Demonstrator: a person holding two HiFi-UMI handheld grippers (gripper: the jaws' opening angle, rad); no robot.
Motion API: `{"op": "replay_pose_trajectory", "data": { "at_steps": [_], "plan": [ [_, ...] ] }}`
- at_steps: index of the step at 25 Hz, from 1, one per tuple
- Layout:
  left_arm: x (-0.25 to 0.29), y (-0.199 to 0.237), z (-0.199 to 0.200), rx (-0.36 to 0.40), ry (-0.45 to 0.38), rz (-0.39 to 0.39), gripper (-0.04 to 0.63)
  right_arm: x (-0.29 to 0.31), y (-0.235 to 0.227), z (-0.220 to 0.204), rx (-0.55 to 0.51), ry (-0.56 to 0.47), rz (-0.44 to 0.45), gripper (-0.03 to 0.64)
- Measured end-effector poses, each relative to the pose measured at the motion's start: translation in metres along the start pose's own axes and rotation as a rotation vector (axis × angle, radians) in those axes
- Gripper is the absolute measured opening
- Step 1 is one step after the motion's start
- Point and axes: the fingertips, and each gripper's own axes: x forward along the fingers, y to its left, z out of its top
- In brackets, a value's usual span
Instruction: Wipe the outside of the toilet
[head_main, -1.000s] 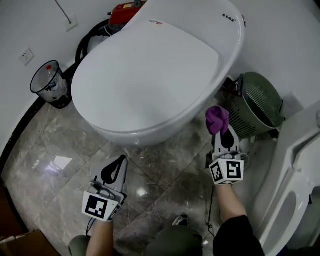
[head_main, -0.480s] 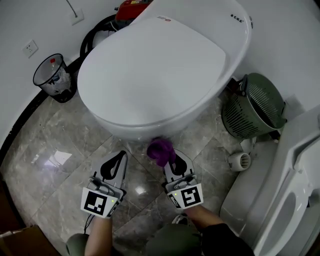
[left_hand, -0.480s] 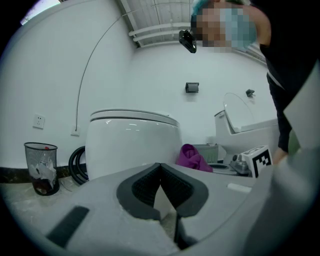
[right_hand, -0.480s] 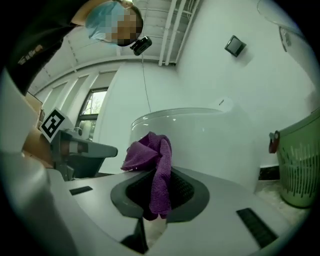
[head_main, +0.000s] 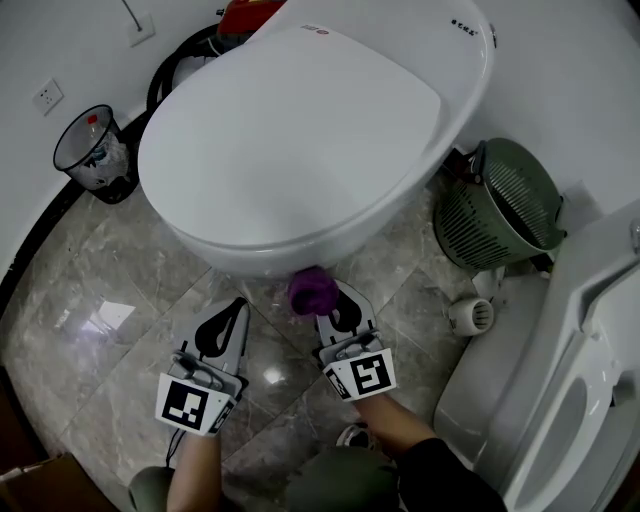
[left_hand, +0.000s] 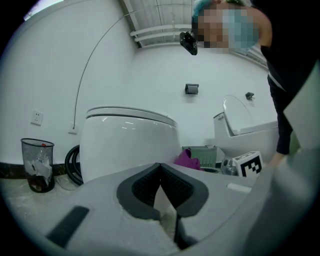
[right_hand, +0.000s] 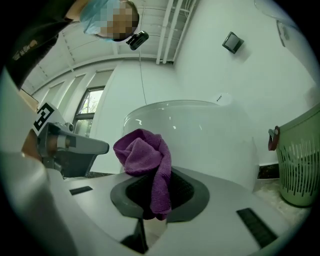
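Observation:
A white toilet (head_main: 290, 140) with its lid down fills the upper middle of the head view; its bowl also stands in front of the left gripper (left_hand: 125, 140) and the right gripper (right_hand: 200, 135). My right gripper (head_main: 325, 303) is shut on a purple cloth (head_main: 312, 289), bunched at the lower front of the bowl, just under the rim. The cloth (right_hand: 145, 160) droops over the jaws in the right gripper view. My left gripper (head_main: 227, 327) is shut with nothing in it, low over the floor left of the right one, short of the bowl.
A green slatted basket (head_main: 500, 205) stands right of the toilet, and a second white toilet (head_main: 580, 350) fills the right edge. A black wire bin (head_main: 88, 155) and coiled black hose (head_main: 175, 70) sit by the left wall. Marble tiles (head_main: 110, 340) cover the floor.
My right gripper carried the purple cloth from beside the green basket leftward and down to the front underside of the bowl. The left gripper has hardly moved.

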Motion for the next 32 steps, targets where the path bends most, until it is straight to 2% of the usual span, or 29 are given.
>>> {"op": "replay_pose_trajectory", "data": {
  "at_steps": [10, 20, 26, 32],
  "plan": [
    [0.016, -0.017, -0.013, -0.017, 0.029, -0.034, 0.006, -0.012, -0.102, 0.001, 0.013, 0.003, -0.151, 0.051],
    [0.024, -0.033, -0.026, -0.016, 0.060, -0.042, 0.006, -0.002, -0.249, -0.001, 0.051, 0.021, -0.408, 0.051],
    [0.025, -0.046, -0.040, -0.006, 0.122, -0.076, 0.006, 0.011, -0.324, 0.006, 0.084, 0.027, -0.570, 0.049],
    [0.026, -0.059, -0.048, -0.008, 0.149, -0.103, 0.006, 0.018, -0.361, 0.007, 0.088, 0.074, -0.670, 0.048]
  ]
}}
